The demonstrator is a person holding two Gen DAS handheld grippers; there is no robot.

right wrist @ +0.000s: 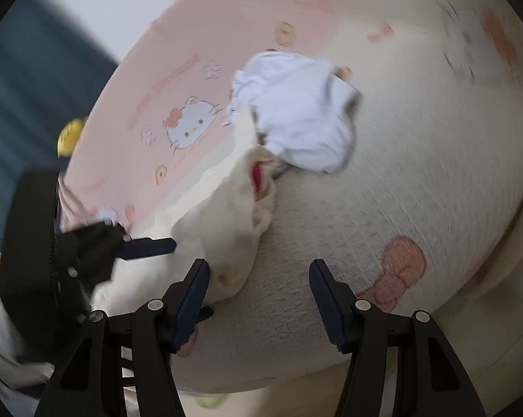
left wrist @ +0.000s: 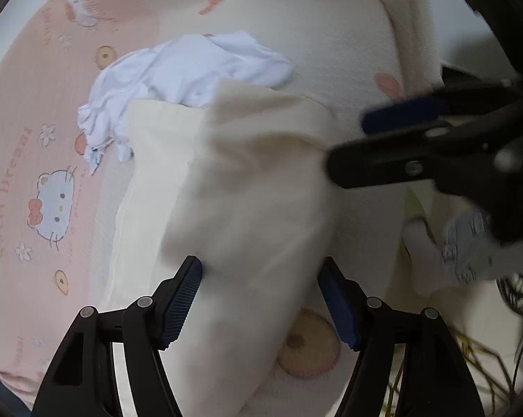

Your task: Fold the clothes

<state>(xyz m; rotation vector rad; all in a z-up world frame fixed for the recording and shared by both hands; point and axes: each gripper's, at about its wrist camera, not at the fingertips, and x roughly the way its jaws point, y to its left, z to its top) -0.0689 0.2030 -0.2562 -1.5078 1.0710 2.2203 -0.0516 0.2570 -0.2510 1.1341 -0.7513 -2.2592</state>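
while the left gripper (left wrist: pixel 261 299) hangs wide open with cream garment (left wrist: pixel 233 187) between its pads, unpinched, a white garment (left wrist: pixel 191 69) lies crumpled beyond on the bedsheet (left wrist: pixel 35 121). in the right view, the right gripper (right wrist: pixel 259 299) gapes empty over the sheet's cream half, cream garment just beside its left finger.

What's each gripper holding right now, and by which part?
Right gripper: nothing, jaws open over the bedsheet. Left gripper: cream garment fills its wide jaws, but blur hides whether the pads pinch it.

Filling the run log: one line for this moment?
left gripper: open, over cream garment | right gripper: open, empty | white garment: crumpled
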